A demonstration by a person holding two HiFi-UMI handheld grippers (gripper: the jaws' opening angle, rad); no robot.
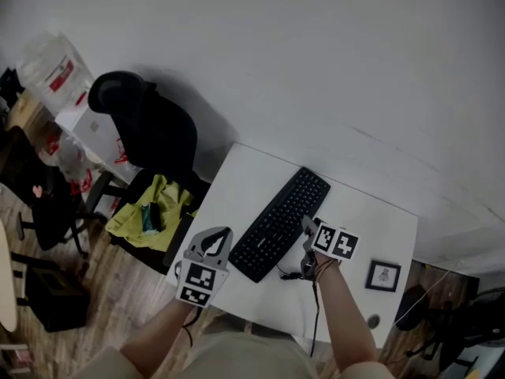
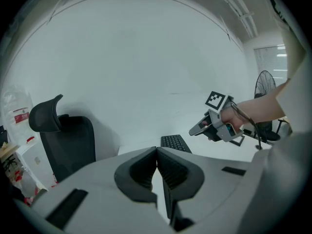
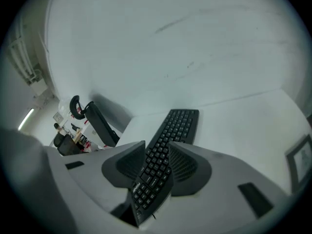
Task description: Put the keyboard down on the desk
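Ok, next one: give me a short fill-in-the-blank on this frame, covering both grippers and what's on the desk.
1. The right gripper is clamped on the black ____.
2. The left gripper has its jaws ____, with nothing between them.
3. In the head view, the small picture frame lies on the white desk, to the ____ of the right gripper.

Missing words: keyboard; shut; right.

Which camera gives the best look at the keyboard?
The head view: nearly the whole keyboard shows, end to end. The right gripper view has it close but cut off between the right tongs; the left gripper view catches only its far end.
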